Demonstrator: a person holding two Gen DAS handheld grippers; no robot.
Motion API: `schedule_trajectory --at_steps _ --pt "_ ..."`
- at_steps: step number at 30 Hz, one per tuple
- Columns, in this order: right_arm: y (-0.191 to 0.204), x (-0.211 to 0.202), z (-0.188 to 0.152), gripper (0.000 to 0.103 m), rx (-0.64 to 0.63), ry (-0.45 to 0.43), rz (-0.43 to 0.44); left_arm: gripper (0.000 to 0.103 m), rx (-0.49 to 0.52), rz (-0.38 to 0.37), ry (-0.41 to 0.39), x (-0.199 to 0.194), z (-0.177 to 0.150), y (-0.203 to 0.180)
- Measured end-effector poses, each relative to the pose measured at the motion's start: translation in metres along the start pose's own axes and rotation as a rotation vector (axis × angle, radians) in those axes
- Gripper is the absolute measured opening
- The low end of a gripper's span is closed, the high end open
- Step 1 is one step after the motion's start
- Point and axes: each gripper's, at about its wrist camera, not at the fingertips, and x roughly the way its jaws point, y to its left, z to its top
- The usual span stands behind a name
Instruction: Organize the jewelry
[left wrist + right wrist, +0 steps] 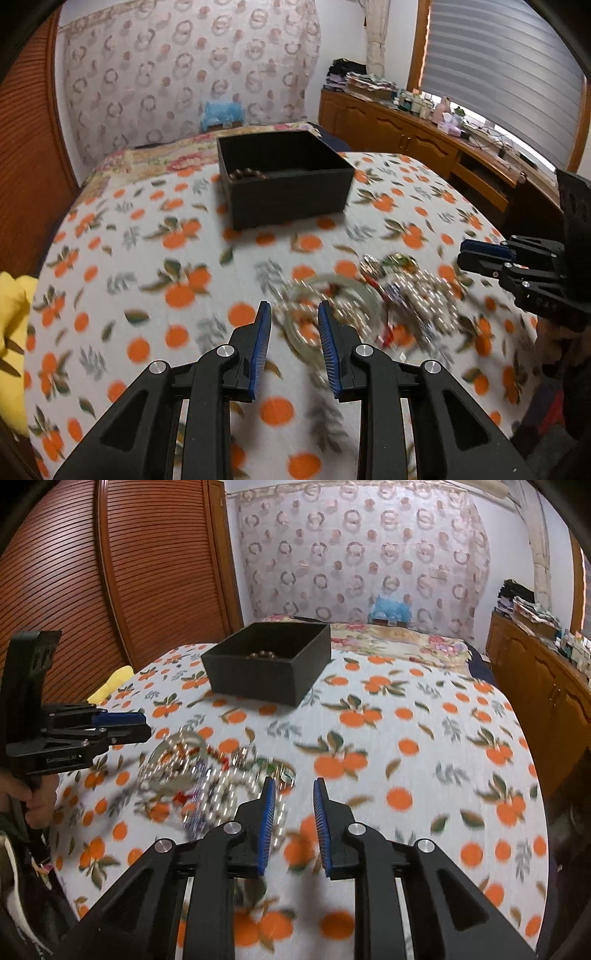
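The left gripper point(293, 314) stood narrowly parted with nothing between its pads, and the right gripper point(293, 788) likewise showed a small empty gap.

The jewelry pile point(388, 295) lay on the orange-print blanket point(147, 258), a blurred tangle of pearl-like bead strands with a pale bangle point(332, 317) at its near-left edge. From the left gripper the bangle sat just ahead of the fingertips and slightly to their right, its ring lying flat; the rest of the heap spread further right, toward the right gripper point(480, 258). From the right gripper, the pile point(207, 779) lay ahead and to the left, with bead strands reaching close to its left finger.

The black box point(284, 177) stood well beyond both grippers, straight ahead of the left one, with what looked like a dark bead bracelet point(247, 172) already inside, though the blur left that uncertain.

The left gripper seemed the nearer to the bangle, so a short push forward and right would probably bring its pads across the rim.
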Motion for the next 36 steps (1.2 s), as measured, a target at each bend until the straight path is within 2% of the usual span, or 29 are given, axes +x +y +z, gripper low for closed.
schedule_trajectory --at_steps 8,17,19,21,26,28,36 --pt "0.012 -0.005 -0.023 0.023 0.006 0.028 0.012 0.025 -0.015 -0.035 0.058 0.002 -0.021 -0.004" --pt "0.018 -0.007 -0.019 0.023 -0.005 0.016 0.015 0.025 -0.04 -0.078 0.087 0.01 -0.023 -0.002" --pt "0.017 -0.008 -0.019 0.023 -0.005 0.016 0.014 0.021 -0.048 -0.094 0.089 0.011 -0.023 -0.002" --pt "0.017 -0.008 -0.019 0.024 -0.003 0.016 0.015 0.011 -0.055 -0.12 0.091 0.012 -0.022 -0.002" --pt "0.016 -0.008 -0.019 0.023 -0.001 0.021 0.014 0.009 -0.064 -0.131 0.087 0.01 -0.022 -0.002" --pt "0.016 -0.007 -0.019 0.024 -0.001 0.02 0.014 0.0 -0.069 -0.128 0.084 0.009 -0.022 -0.001" --pt "0.016 -0.006 -0.02 0.024 -0.004 0.021 0.011 0.0 -0.056 -0.079 0.045 -0.005 -0.021 0.003"
